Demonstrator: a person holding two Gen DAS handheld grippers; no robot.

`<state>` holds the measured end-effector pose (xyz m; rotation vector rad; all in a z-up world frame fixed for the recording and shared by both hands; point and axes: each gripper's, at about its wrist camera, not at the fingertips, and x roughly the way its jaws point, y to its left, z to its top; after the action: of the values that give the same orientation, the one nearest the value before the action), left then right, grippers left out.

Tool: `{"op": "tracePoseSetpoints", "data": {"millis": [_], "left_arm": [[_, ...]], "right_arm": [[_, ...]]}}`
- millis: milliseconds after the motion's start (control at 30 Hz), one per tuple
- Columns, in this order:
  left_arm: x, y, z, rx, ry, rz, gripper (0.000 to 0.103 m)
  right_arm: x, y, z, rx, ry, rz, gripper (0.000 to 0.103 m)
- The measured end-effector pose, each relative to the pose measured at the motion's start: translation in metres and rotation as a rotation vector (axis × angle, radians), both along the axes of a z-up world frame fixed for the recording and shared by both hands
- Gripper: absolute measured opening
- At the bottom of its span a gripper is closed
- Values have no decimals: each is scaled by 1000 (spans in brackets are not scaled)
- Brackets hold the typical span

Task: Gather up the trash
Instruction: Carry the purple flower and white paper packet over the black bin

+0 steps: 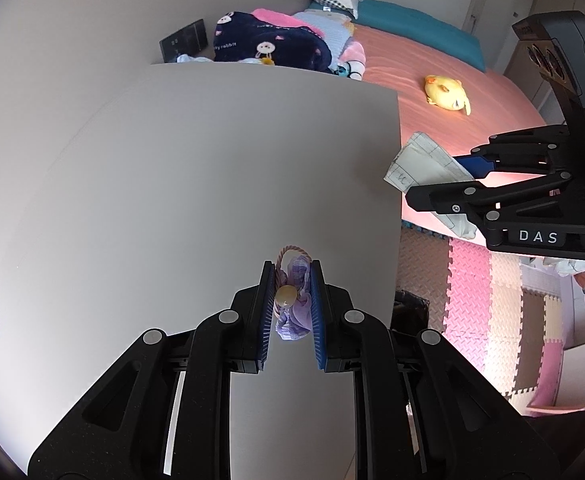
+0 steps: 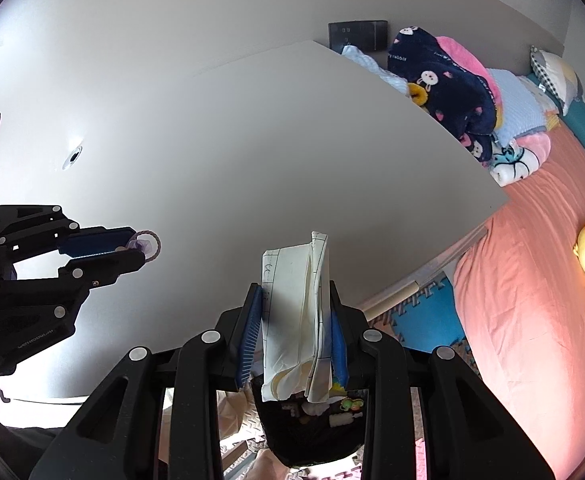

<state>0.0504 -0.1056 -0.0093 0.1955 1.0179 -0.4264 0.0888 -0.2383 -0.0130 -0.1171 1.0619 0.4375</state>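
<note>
Above the white desk (image 1: 140, 184), which fills both wrist views, each gripper carries a piece of trash clear of the surface, presumably for dropping in the black bin (image 2: 316, 428) visible at six o'clock below the right gripper (image 2: 294, 332). Its fingers are pinched on a folded, ruled sheet of paper (image 2: 292, 320). Toward nine o'clock in that view, the left gripper (image 1: 291, 312) is clamped on a crumpled purple wrapper (image 1: 294, 300) with a cord loop.
</note>
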Motion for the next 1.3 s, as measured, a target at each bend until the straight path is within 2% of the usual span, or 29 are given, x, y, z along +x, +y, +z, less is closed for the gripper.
{"op": "tracePoseSetpoints", "data": {"millis": [700, 1300], "left_arm": [[-25, -67, 7, 24, -10, -141, 17], [-67, -137, -3, 39, 26, -331, 17]], "right_arm": [[-63, -77, 7, 73, -26, -160, 33], [-128, -144, -1, 84, -12, -357, 33]]}}
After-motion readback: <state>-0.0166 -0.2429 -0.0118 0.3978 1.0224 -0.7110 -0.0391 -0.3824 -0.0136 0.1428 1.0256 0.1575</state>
